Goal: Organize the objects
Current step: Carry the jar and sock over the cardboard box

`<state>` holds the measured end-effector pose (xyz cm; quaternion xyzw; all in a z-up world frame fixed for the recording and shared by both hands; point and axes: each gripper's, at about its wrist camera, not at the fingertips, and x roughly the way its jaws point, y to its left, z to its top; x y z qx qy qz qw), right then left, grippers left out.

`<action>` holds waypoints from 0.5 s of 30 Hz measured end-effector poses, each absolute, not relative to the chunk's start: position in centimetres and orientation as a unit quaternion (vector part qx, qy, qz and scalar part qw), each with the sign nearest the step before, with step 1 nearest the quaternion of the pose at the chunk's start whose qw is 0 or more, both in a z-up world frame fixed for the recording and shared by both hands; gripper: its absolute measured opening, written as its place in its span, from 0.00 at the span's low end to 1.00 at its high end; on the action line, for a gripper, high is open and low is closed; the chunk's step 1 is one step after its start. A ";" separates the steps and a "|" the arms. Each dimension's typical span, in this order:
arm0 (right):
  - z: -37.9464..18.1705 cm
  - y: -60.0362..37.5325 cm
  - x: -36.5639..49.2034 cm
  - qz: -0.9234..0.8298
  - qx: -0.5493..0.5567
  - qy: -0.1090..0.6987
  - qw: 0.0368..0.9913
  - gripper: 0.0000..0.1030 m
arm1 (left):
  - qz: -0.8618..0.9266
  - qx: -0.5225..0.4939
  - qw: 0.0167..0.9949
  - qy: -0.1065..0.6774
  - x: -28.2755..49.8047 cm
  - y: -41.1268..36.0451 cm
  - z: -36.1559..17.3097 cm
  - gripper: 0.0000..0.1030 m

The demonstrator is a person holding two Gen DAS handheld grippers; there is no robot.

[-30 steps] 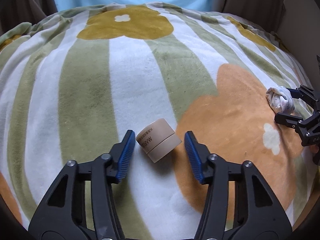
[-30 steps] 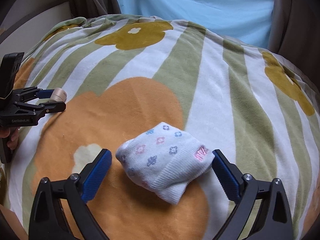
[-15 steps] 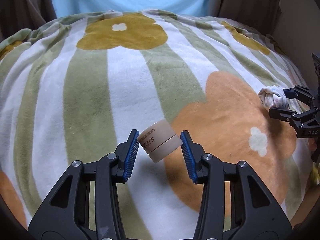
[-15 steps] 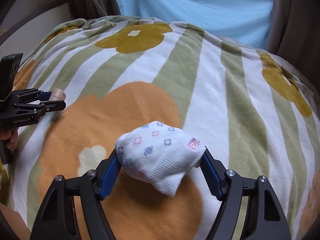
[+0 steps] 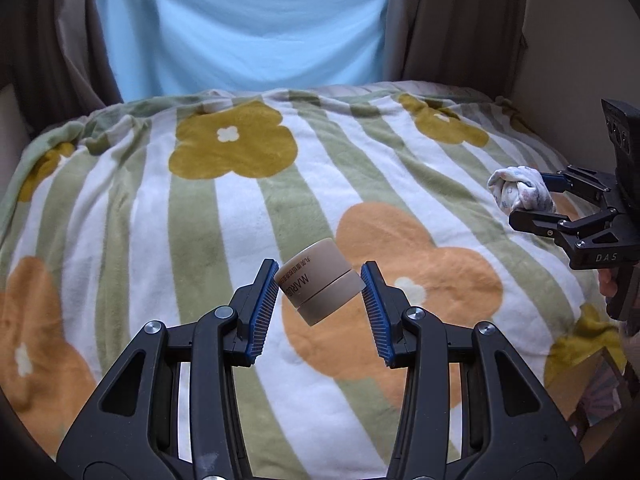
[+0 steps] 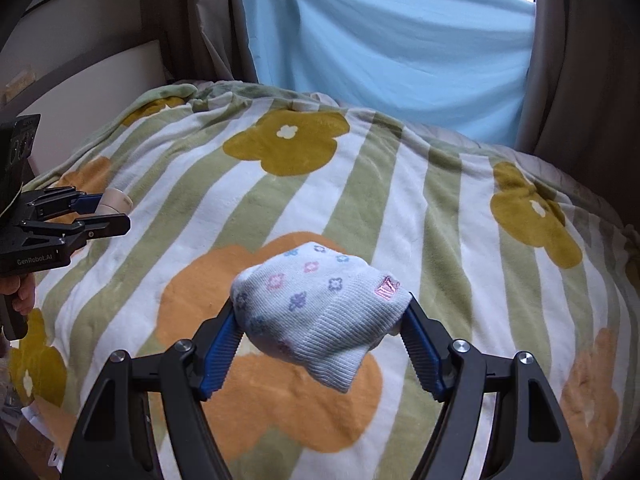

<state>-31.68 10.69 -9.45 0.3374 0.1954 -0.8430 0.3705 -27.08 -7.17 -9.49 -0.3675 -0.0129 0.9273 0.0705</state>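
A beige cylindrical jar (image 5: 318,282) with printed lettering hangs tilted above the blanket, and my left gripper (image 5: 320,300) is shut on its sides. In the right wrist view the same jar (image 6: 115,201) shows at the far left in that gripper (image 6: 102,214). A rolled white sock (image 6: 316,308) with small pastel flowers and a pink tag is lifted off the blanket, with my right gripper (image 6: 320,334) shut on it. From the left wrist view the sock (image 5: 520,194) appears at the far right in the right gripper (image 5: 538,200).
A fleece blanket (image 5: 200,216) with green and white stripes and large orange and mustard flowers covers the bed below both grippers. Behind it hang a light blue cloth (image 5: 248,24) and brown curtains (image 6: 584,60). A person's hand (image 6: 18,296) holds the left gripper's handle.
Both grippers closed on their objects and rose: the left lifted the jar off the blanket, the right squeezed and lifted the sock. More of the curtains and blue cloth is in view.
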 end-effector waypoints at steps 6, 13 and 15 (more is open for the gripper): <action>-3.7 13.2 -25.2 -0.848 0.318 0.187 0.381 0.69 | 0.935 -0.348 0.065 -0.016 -20.4 -4.4 -4.5 0.38; 0.3 16.9 -16.9 -0.856 0.309 0.164 0.380 0.69 | 0.934 -0.350 0.055 -0.043 -12.4 -1.1 -2.2 0.38; 0.6 18.1 -14.8 -0.855 0.315 0.150 0.383 0.69 | 0.934 -0.349 0.048 -0.057 -10.2 -0.3 -2.2 0.38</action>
